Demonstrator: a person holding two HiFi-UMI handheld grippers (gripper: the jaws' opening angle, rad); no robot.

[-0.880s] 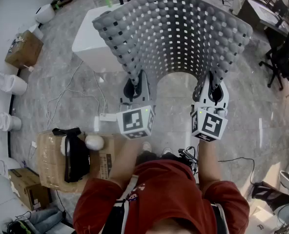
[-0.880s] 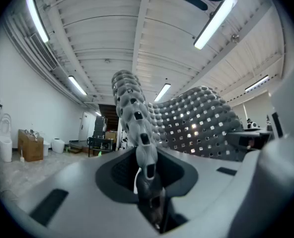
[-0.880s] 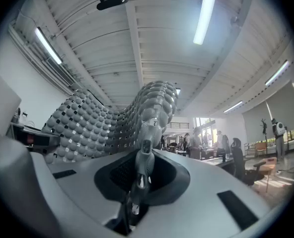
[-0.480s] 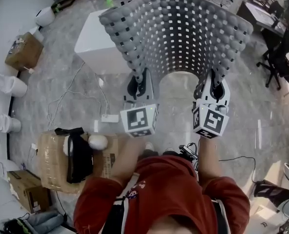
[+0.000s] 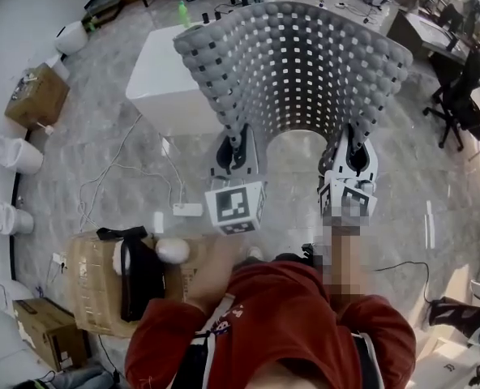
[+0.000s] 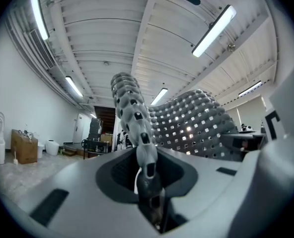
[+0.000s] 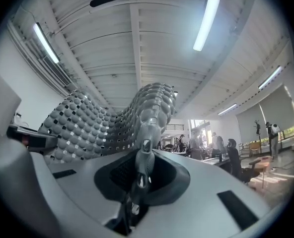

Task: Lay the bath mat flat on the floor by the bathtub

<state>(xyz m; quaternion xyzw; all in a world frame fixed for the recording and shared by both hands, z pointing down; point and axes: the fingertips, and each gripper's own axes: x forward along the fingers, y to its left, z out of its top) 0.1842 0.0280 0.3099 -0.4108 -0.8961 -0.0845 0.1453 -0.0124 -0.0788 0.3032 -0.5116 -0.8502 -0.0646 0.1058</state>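
The grey bath mat (image 5: 297, 63), studded with bumps and square holes, hangs arched in the air in front of me, above the marble floor. My left gripper (image 5: 237, 143) is shut on the mat's near left corner. My right gripper (image 5: 354, 143) is shut on its near right corner. In the left gripper view the mat's edge (image 6: 137, 128) runs up out of the closed jaws of the left gripper (image 6: 148, 175). The right gripper view shows the same: the mat (image 7: 152, 113) rises from the pinched jaws of the right gripper (image 7: 141, 175). The white bathtub (image 5: 163, 87) stands behind the mat at the left.
A cardboard box (image 5: 90, 286) with a black device on it sits at my left. White toilets (image 5: 9, 151) line the left wall. Cables (image 5: 118, 177) and a power strip (image 5: 187, 210) lie on the floor by the tub. An office chair (image 5: 459, 96) stands at right.
The mat and both grippers have drifted slightly away from me and to the right in the head view. Both grips on the mat are unchanged.
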